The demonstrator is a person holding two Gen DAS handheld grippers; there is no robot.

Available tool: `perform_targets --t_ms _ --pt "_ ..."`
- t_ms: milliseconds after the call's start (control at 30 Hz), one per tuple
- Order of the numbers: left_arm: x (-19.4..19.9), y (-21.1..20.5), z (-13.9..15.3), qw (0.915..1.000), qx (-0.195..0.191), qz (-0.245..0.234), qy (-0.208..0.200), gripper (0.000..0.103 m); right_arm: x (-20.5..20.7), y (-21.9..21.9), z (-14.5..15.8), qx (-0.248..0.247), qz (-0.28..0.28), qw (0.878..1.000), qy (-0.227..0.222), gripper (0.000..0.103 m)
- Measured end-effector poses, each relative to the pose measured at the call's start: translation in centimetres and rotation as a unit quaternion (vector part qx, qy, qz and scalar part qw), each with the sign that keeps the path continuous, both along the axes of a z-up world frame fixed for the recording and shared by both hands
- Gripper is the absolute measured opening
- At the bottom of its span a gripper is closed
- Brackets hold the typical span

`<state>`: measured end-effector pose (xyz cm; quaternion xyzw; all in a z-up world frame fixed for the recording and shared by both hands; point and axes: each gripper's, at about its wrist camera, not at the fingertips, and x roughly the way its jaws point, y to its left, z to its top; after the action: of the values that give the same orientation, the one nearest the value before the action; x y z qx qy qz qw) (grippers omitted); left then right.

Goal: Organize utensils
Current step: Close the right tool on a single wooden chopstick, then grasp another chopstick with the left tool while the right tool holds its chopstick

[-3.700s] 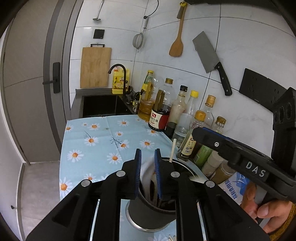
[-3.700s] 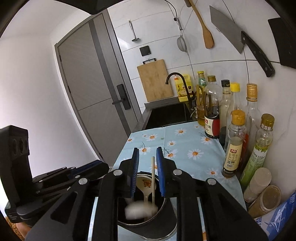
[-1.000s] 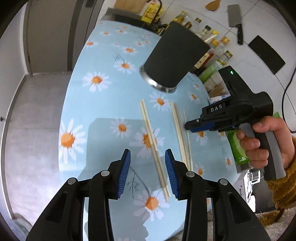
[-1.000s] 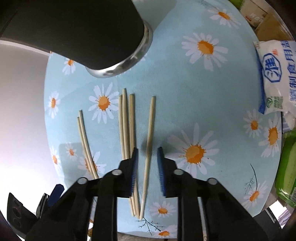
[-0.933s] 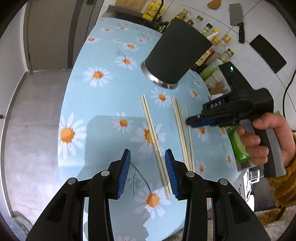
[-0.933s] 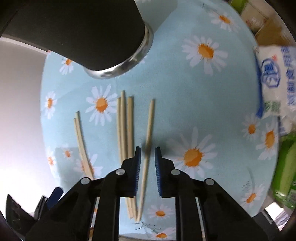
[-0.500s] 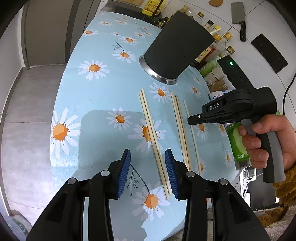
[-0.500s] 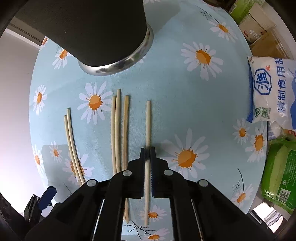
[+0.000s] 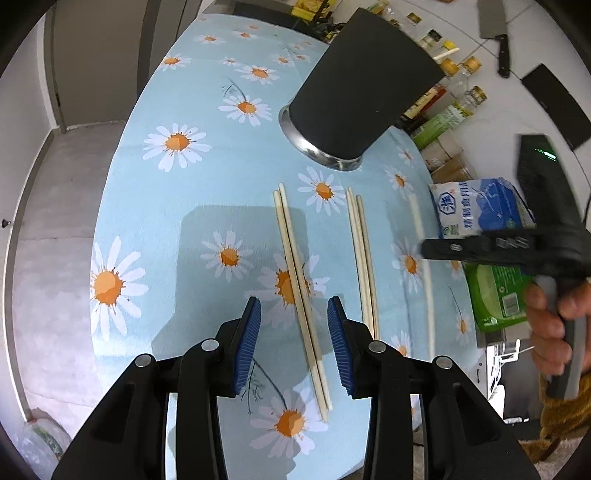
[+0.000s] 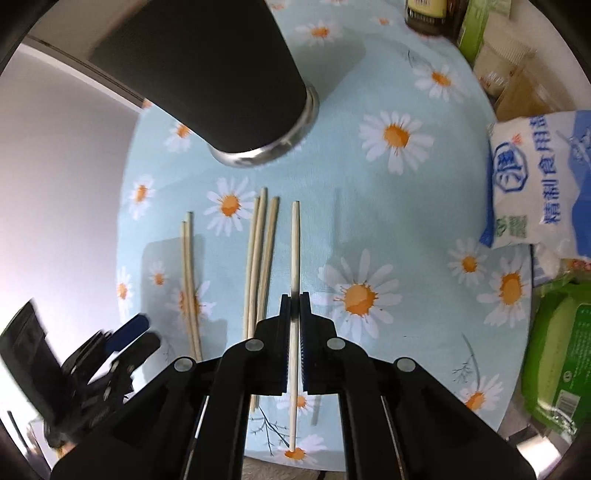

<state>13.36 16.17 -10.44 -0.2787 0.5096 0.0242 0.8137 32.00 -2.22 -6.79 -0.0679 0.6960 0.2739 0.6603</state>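
Note:
Several wooden chopsticks lie on the daisy tablecloth in front of a dark utensil holder (image 9: 364,96) with a metal base, which also shows in the right wrist view (image 10: 221,85). My left gripper (image 9: 293,332) is open, its blue pads either side of a pair of chopsticks (image 9: 301,295) just above the cloth. A group of three chopsticks (image 9: 364,258) lies to their right. My right gripper (image 10: 294,299) is shut on a single chopstick (image 10: 294,251), held near its middle. The right gripper also shows in the left wrist view (image 9: 424,247), blurred.
A white and blue salt bag (image 10: 543,177) and a green packet (image 10: 561,362) lie at the table's right edge. Bottles (image 9: 443,107) stand behind the holder by the tiled wall. A cleaver (image 9: 495,22) hangs on the wall. The table's near edge (image 10: 332,461) is close below the grippers.
My right gripper has closed on the single chopstick and lifted it a little. My left gripper has come down closer to the pair of chopsticks and stays open.

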Motion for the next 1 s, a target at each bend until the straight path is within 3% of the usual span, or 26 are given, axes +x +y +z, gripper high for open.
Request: perform_targets --t_ms 100,200,300,733,1000 --pt "1.0 -0.3 -0.3 0.9999 0.006 0.001 0.015 0.035 0.1 -1.3 1.5 0.032 0.006 0.999 -0.012 0.005" --pt "2.3 -1.1 -1.2 0.9983 0.029 0.001 0.05 0.023 0.2 -2.6 2.5 0.059 0.009 0.998 -0.01 0.005" --pt "2.9 -1.3 -1.7 0.9968 0.041 0.007 0.068 0.023 0.4 -3.7 3.0 0.071 0.012 0.997 -0.014 0.006" --pt "4.8 -2.5 -1.7 0.9892 0.092 0.022 0.112 0.018 0.8 -4.8 2.0 0.107 0.031 0.994 0.016 0.006" --pt "7.1 -3.8 -2.0 0.9783 0.138 0.001 0.154 0.018 1.2 -4.8 1.2 0.122 0.043 0.991 0.028 0.006"
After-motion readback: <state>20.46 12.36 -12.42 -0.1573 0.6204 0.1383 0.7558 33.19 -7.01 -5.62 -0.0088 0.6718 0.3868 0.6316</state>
